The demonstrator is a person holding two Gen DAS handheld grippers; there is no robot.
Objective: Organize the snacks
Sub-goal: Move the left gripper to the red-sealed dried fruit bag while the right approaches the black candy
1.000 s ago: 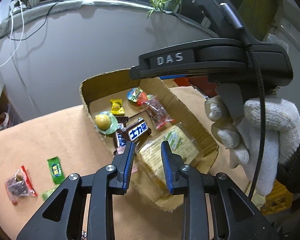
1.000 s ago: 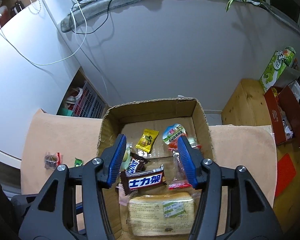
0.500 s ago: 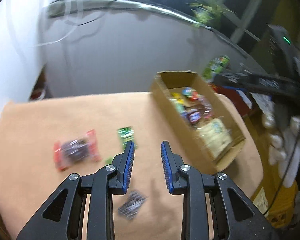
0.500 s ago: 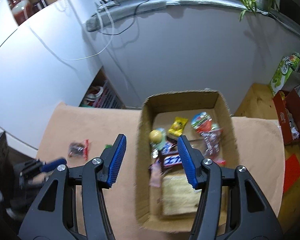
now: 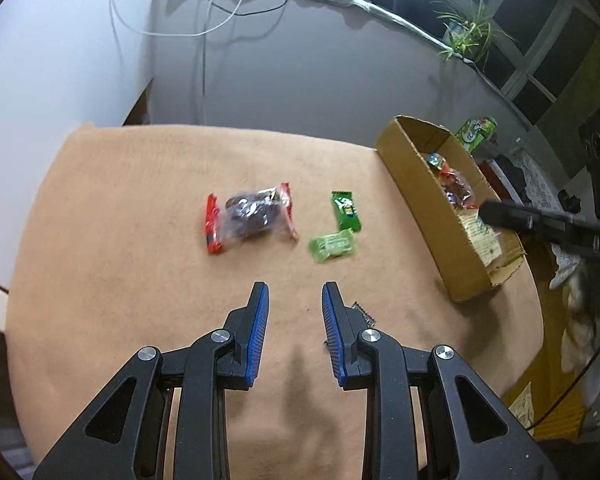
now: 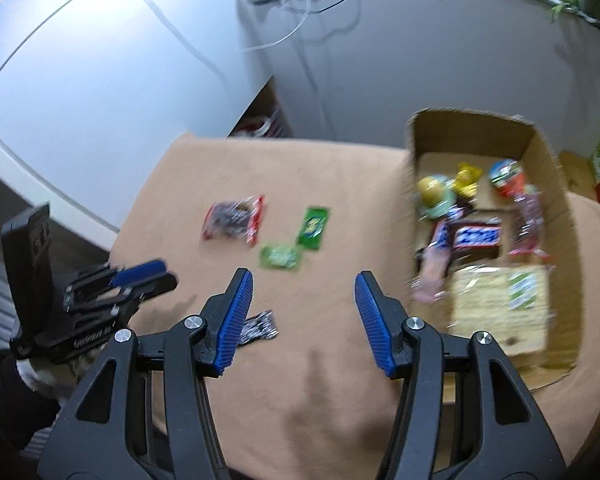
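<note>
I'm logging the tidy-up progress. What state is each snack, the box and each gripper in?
cardboard box: open-topped, partly filled.
red-edged packet: loose on cloth.
green wrapper: flat on cloth.
pale green candy: loose on cloth.
dark wrapper: on cloth.
left gripper: open, empty.
right gripper: open, empty.

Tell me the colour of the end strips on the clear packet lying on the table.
Red, on the clear packet; clearest in the left wrist view.

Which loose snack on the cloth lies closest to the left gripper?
The small dark packet beside the left gripper, partly hidden behind one finger; the others lie farther out.
</note>
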